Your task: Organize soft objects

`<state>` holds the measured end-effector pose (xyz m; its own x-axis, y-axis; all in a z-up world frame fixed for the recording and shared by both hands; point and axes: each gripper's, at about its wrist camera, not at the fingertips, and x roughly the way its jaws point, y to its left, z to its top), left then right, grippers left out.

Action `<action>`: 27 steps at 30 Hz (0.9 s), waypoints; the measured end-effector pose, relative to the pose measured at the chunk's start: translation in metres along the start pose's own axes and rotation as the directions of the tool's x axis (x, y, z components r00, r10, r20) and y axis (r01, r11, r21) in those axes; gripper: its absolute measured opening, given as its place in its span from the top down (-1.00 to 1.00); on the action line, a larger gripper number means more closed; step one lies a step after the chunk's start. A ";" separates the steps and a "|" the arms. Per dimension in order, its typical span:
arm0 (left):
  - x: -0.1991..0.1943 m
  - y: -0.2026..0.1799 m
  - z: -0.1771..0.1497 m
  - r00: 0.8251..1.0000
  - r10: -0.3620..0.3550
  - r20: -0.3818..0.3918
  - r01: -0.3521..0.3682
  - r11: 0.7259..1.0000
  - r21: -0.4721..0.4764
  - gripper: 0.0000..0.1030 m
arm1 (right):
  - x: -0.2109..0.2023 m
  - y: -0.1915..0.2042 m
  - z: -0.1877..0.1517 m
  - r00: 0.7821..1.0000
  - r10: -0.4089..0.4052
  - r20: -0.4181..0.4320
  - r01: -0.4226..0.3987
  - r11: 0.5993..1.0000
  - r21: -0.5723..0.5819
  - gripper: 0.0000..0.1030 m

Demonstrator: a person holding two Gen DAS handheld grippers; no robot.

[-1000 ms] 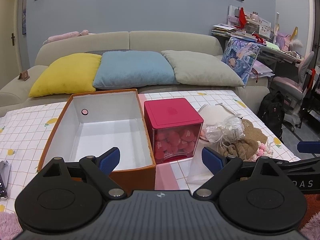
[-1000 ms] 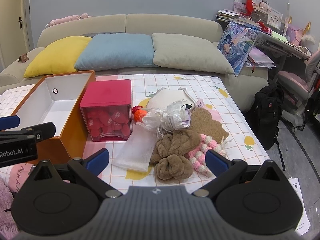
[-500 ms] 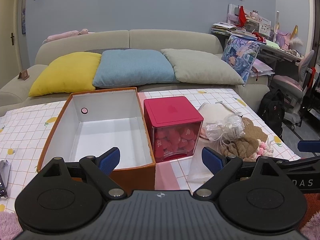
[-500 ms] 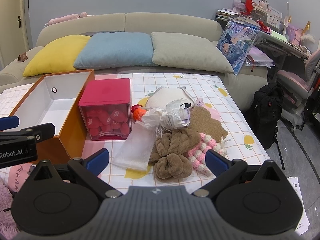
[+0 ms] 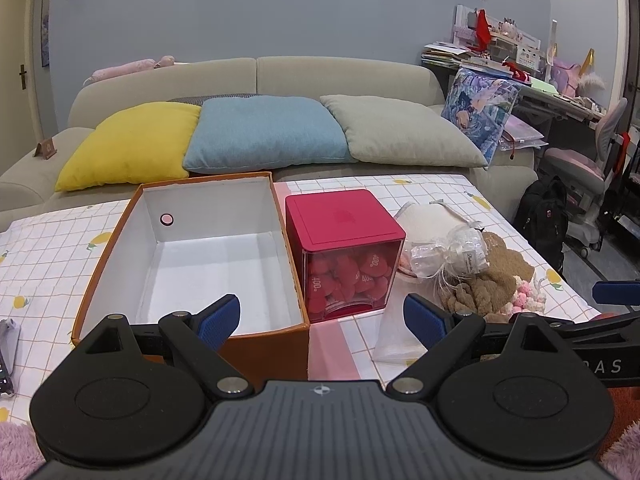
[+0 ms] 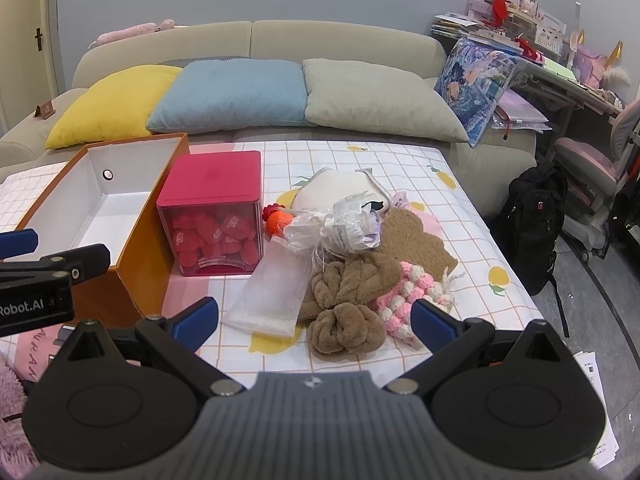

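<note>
1. Your left gripper hangs with its jaws spread wide and nothing between them, low over the near edge of the table.
2. Right ahead of its left finger sits the orange box, open-topped with a white inside, a small round hole in its far wall.
3. Just beside the box on the right stands the red cube container, red lid on, clear walls showing red heart-shaped pieces inside.
4. Your right gripper is also wide open and holding nothing, and it points straight at the soft pile.
5. Directly between its fingertips and just beyond lies the brown knotted cloth, bunched in two lumps.
6. Touching that cloth on the right is the pink and white knitted piece, close to your right finger.
7. To the left of the brown cloth lies a white mesh pouch, flat on the checked tablecloth.
8. Behind them sits a crinkled clear bag on a flat brown mat, with a cream cushion further back and a small orange knitted ball near the red cube.
9. Beyond the table, a sofa carries yellow, blue and grey pillows.
</note>
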<state>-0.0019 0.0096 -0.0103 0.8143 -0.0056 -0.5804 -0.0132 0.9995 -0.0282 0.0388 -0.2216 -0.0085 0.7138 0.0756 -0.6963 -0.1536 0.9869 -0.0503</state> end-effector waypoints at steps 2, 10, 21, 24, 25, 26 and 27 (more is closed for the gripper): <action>0.001 -0.001 -0.002 1.000 -0.001 -0.002 0.001 1.000 0.002 -1.00 | 0.000 0.000 0.000 1.000 0.000 -0.004 0.000 1.000 0.000 -0.94; 0.001 -0.002 -0.003 1.000 -0.002 -0.004 0.002 1.000 0.002 -1.00 | 0.002 0.000 0.000 1.000 -0.001 -0.013 0.000 1.000 -0.002 -0.94; 0.002 -0.003 -0.003 1.000 -0.002 -0.006 0.002 1.000 0.004 -1.00 | 0.004 0.001 0.000 1.000 -0.001 -0.023 0.001 1.000 -0.005 -0.94; 0.004 -0.004 -0.005 1.000 -0.006 -0.015 0.006 1.000 0.005 -1.00 | 0.005 0.001 0.000 1.000 0.001 -0.030 -0.001 1.000 -0.005 -0.94; 0.005 -0.004 -0.004 1.000 -0.012 -0.022 0.013 1.000 0.005 -0.97 | 0.006 0.000 0.000 0.999 0.003 -0.035 -0.003 1.000 -0.003 -0.94; 0.006 -0.004 -0.004 0.999 -0.021 -0.031 0.021 1.000 0.006 -0.92 | 0.007 0.000 0.000 0.999 0.006 -0.040 -0.006 1.000 -0.001 -0.94; 0.007 -0.004 -0.003 0.999 -0.028 -0.040 0.029 1.000 0.008 -0.83 | 0.009 -0.001 0.000 0.999 0.008 -0.048 -0.008 1.000 0.000 -0.94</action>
<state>0.0017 0.0052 -0.0170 0.7906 -0.0351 -0.6113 0.0148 0.9992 -0.0382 0.0452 -0.2214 -0.0148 0.6792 0.0763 -0.7300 -0.1593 0.9862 -0.0451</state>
